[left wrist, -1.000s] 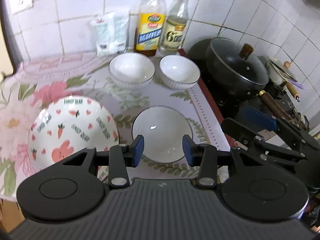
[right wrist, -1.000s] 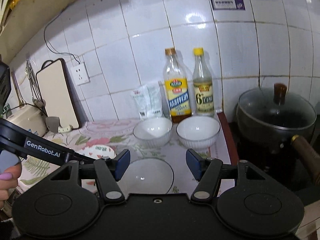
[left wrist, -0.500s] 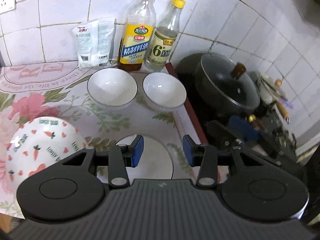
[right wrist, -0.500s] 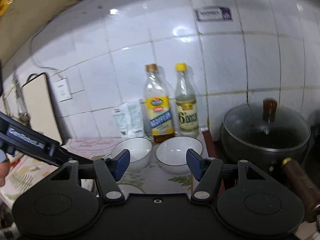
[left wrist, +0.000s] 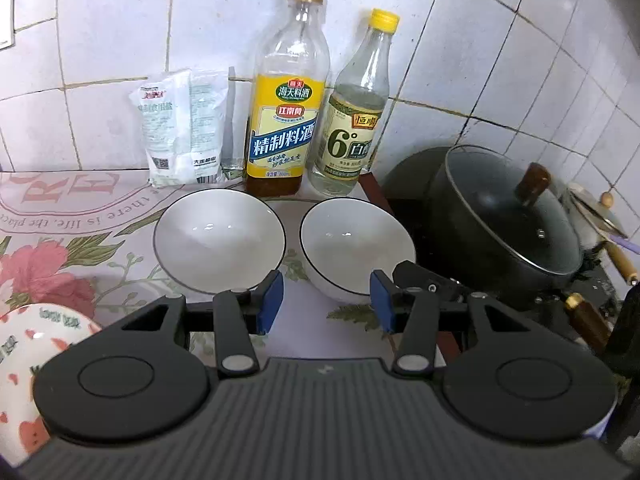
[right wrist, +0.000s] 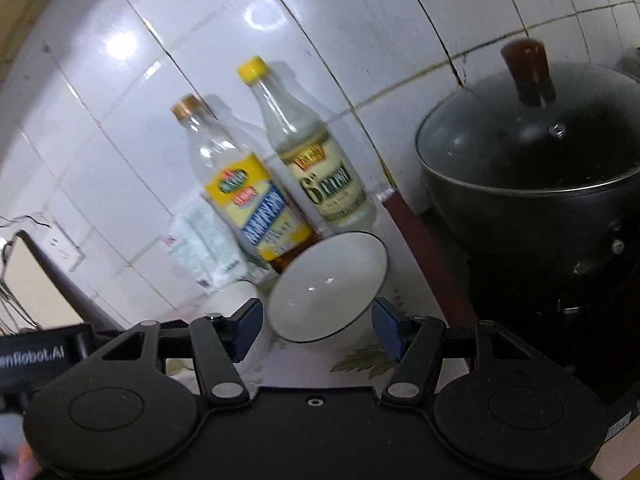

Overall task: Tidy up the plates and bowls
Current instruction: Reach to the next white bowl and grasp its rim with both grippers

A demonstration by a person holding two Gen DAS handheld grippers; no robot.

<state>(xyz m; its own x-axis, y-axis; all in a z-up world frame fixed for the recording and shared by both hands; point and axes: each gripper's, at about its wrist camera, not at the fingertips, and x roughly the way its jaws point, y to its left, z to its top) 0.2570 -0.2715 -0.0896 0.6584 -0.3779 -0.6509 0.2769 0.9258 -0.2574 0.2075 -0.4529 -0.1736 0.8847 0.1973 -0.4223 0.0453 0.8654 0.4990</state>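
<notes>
Item: right gripper (right wrist: 318, 326), jaws standing wide, empty, framing right-hand white bowl (right wrist: 328, 286); left gripper (left wrist: 326, 300) widening (empty); advisable: straddling the rim squarely.

White bowl (right wrist: 328, 286) between parted tongs (right wrist: 318, 322), two bottles (right wrist: 248, 196) behind, black pot (right wrist: 536, 168) right.

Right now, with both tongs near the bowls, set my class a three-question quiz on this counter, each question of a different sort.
1. True or false: the black pot has its lid on.
2. Which bowl stands nearer the pot: A, the left white bowl, or B, the right white bowl?
3. Fill in: the taller bottle has a ____ cap, the shorter bottle a yellow one.

Key: 1 true. 2 B. 3 gold. Neither the left tongs nor the right tongs grip anything.
</notes>
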